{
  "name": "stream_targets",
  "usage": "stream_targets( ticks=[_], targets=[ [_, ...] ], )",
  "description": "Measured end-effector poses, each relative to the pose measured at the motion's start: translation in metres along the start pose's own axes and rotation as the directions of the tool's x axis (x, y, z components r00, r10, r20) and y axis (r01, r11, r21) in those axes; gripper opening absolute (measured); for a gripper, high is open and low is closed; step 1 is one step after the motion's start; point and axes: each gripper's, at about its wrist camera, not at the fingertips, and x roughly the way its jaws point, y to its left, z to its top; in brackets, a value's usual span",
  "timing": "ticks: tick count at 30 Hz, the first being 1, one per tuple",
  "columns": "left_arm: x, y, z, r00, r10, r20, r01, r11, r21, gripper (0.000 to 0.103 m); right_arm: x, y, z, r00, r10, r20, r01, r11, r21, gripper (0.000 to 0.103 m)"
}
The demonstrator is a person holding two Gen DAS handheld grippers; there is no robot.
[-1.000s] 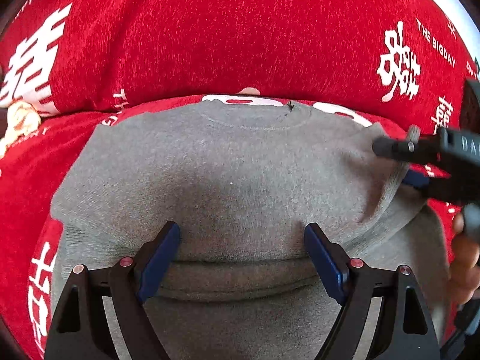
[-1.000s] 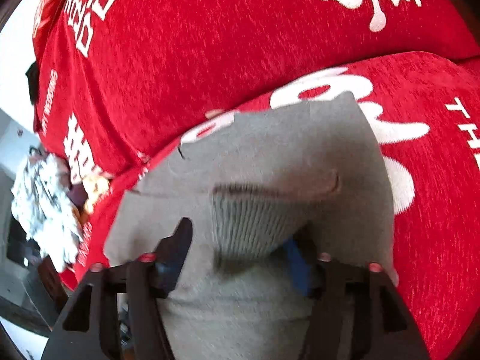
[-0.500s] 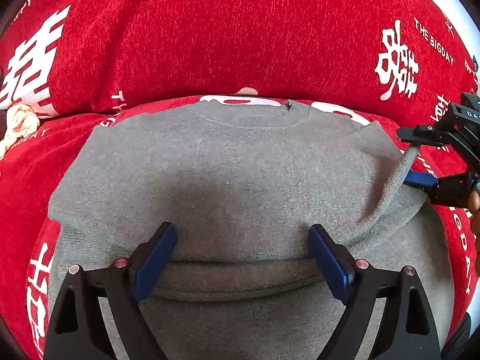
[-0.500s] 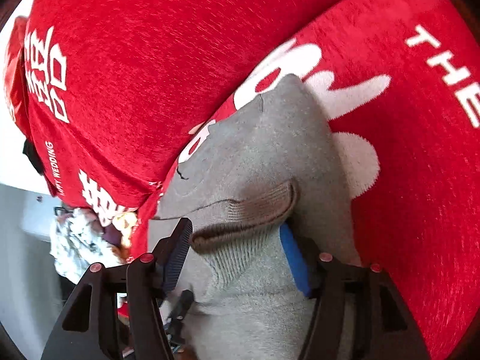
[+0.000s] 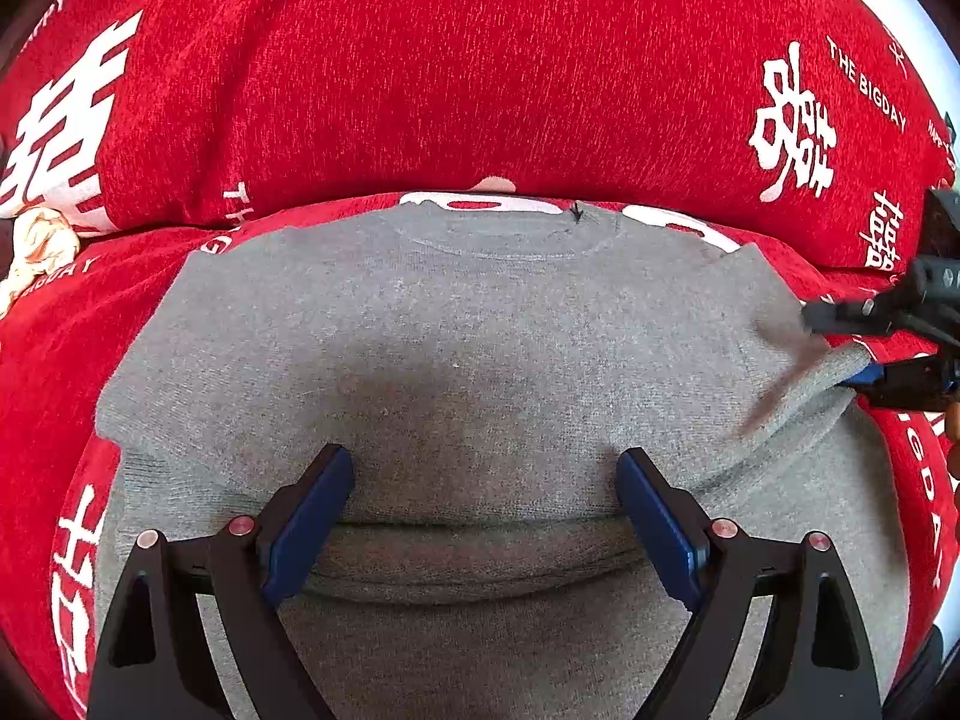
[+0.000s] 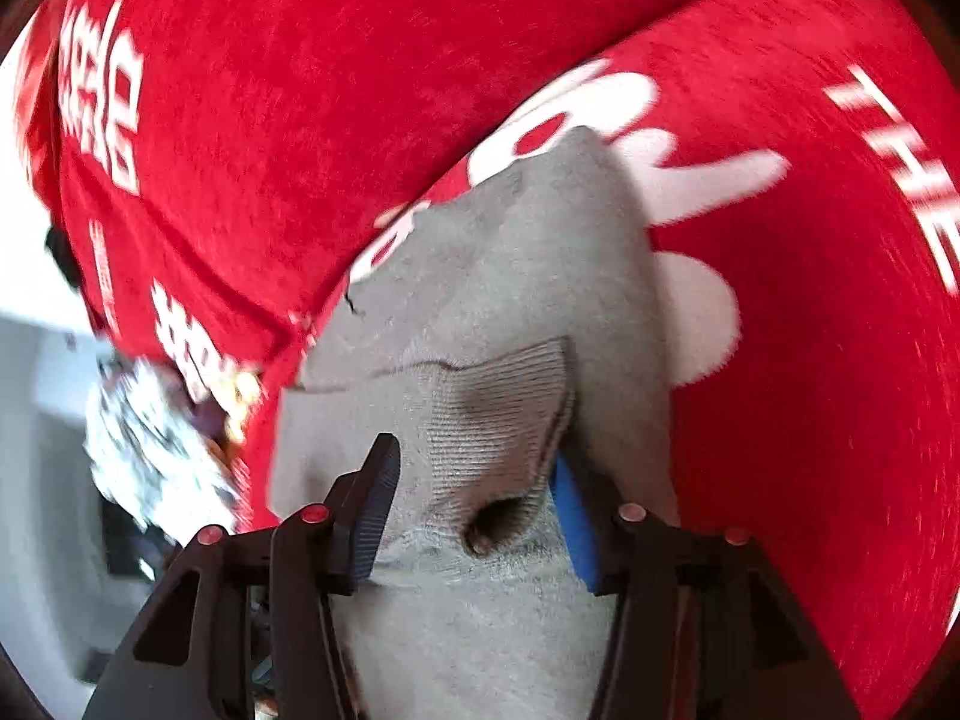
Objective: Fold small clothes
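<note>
1. The grey knit sweater (image 5: pixel 456 336) lies flat on the red printed cover (image 5: pixel 480 60), collar at the far edge.
2. Left claw (image 5: pixel 483 516) hovers wide open over the sweater's folded hem.
3. Right claw (image 6: pixel 474 510), jaws just closing, pinches the ribbed sleeve cuff (image 6: pixel 498 414) at the sweater's right side.

1. the grey knit sweater (image 5: pixel 480 324) lies flat, spread wide, its round neckline at the far edge.
2. its lower part is doubled over, making a horizontal fold ridge (image 5: pixel 480 564) across the near side.
3. one sleeve is lifted off the body at the right, and its ribbed cuff (image 6: pixel 498 414) stands raised, the opening showing.
</note>
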Motion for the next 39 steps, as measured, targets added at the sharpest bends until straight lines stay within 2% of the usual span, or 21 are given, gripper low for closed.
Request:
stream_targets(
  ticks=[1,3,5,9,13,16,19,21,23,25,26,29,32,33,35,37,38,39],
  targets=[
    [0.000,0.000,0.000,1.000,0.000,-0.001,0.000,1.000,-0.001,0.090,0.000,0.006,-0.001,0.999,-0.038,0.003,0.038,0.998,-0.043,0.007],
    [0.000,0.000,0.002,1.000,0.002,-0.013,-0.002,1.000,-0.003,0.090,-0.009,0.019,-0.003,0.994,-0.094,0.060,0.101,0.986,-0.130,0.006],
    [-0.001,-0.001,0.007,1.000,0.003,-0.027,-0.003,1.000,-0.009,0.090,-0.022,0.029,-0.003,0.985,-0.101,0.138,0.128,0.971,-0.203,0.005],
    [0.000,-0.002,0.016,0.999,-0.029,-0.036,0.027,0.999,-0.047,0.090,-0.036,0.051,-0.002,0.943,-0.161,0.293,0.257,0.909,-0.327,0.005],
    [0.018,-0.009,0.016,0.997,0.028,-0.077,-0.029,1.000,-0.011,0.090,-0.017,0.029,0.006,0.931,-0.249,0.268,0.327,0.894,-0.305,0.005],
    [0.015,-0.014,0.016,0.996,0.044,-0.074,-0.042,0.999,0.024,0.090,-0.004,0.009,0.005,0.935,-0.281,0.216,0.336,0.897,-0.286,0.006],
    [0.003,-0.006,0.020,0.997,0.039,-0.059,-0.038,0.999,0.016,0.090,-0.019,0.008,0.001,0.930,-0.279,0.239,0.334,0.913,-0.233,0.017],
    [-0.007,0.003,0.026,0.999,0.039,-0.032,-0.039,0.999,-0.003,0.090,-0.039,0.012,0.000,0.910,-0.284,0.303,0.348,0.919,-0.187,0.020],
    [-0.008,0.012,0.033,0.997,0.068,-0.029,-0.068,0.998,-0.017,0.090,-0.050,0.024,-0.004,0.885,-0.294,0.362,0.377,0.908,-0.184,0.031],
    [0.000,0.020,0.039,0.994,0.095,-0.060,-0.097,0.995,-0.037,0.090,-0.045,0.045,-0.010,0.879,-0.297,0.373,0.400,0.885,-0.237,0.060],
    [0.004,0.023,0.041,0.992,0.102,-0.074,-0.105,0.994,-0.043,0.090,-0.037,0.057,-0.012,0.880,-0.298,0.369,0.407,0.874,-0.266,0.063],
    [0.016,0.029,0.037,0.985,0.140,-0.104,-0.144,0.989,-0.034,0.090,-0.004,0.085,-0.021,0.888,-0.324,0.327,0.436,0.819,-0.372,0.063],
    [0.022,0.036,0.029,0.979,0.157,-0.127,-0.161,0.987,-0.023,0.090,0.031,0.086,-0.026,0.882,-0.400,0.248,0.470,0.780,-0.414,0.063],
    [0.020,0.039,0.027,0.981,0.153,-0.116,-0.156,0.987,-0.021,0.090,0.038,0.079,-0.026,0.869,-0.433,0.241,0.496,0.766,-0.409,0.063],
    [0.017,0.044,0.025,0.980,0.159,-0.115,-0.163,0.986,-0.020,0.090,0.033,0.069,-0.027,0.832,-0.464,0.303,0.552,0.742,-0.381,0.063],
    [0.010,0.048,0.023,0.980,0.169,-0.106,-0.172,0.985,-0.024,0.090,0.021,0.066,-0.027,0.777,-0.537,0.328,0.625,0.717,-0.308,0.064],
    [0.006,0.049,0.022,0.980,0.175,-0.096,-0.178,0.984,-0.026,0.090,0.016,0.068,-0.029,0.761,-0.551,0.342,0.643,0.708,-0.292,0.064],
    [0.002,0.048,0.022,0.982,0.167,-0.089,-0.170,0.985,-0.029,0.090,0.010,0.075,-0.034,0.758,-0.542,0.362,0.645,0.706,-0.292,0.065]
  ],
)
